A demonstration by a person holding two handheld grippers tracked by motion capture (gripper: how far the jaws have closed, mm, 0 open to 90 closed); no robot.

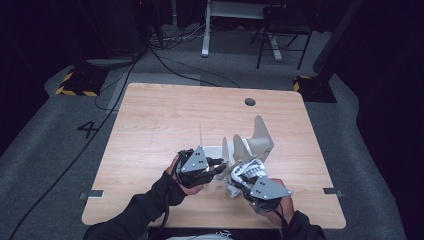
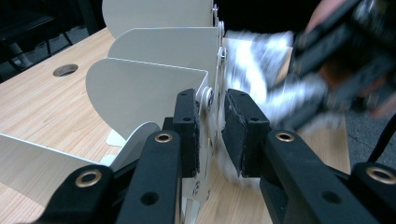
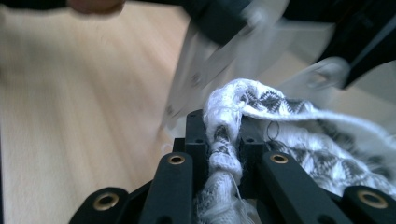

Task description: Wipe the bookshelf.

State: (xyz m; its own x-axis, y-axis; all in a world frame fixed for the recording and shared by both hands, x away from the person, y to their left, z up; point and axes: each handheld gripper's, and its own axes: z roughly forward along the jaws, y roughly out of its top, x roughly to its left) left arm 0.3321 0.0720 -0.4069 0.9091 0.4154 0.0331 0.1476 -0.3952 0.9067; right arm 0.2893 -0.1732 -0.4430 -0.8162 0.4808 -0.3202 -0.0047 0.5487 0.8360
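A white metal rack [image 1: 256,136] with several upright curved fins [image 2: 149,88] stands right of the table's middle. My left gripper [image 1: 220,167] comes at it from the left, and its jaws [image 2: 212,126] are shut on the rack's thin end plate. A white cloth with a grey pattern [image 1: 246,170] is bunched at the rack's near side. My right gripper [image 1: 239,181] holds it, and the cloth [image 3: 299,140] is pinched in a tight fold between the shut jaws [image 3: 223,140]. In the left gripper view the cloth [image 2: 254,60] and the right gripper [image 2: 336,60] are blurred.
The wooden table [image 1: 165,115] has a round cable hole [image 1: 250,102] near its far edge. Beyond it on the grey floor stand a black chair [image 1: 282,30] and a white desk leg [image 1: 205,30], with cables [image 1: 165,60] trailing past the table's left.
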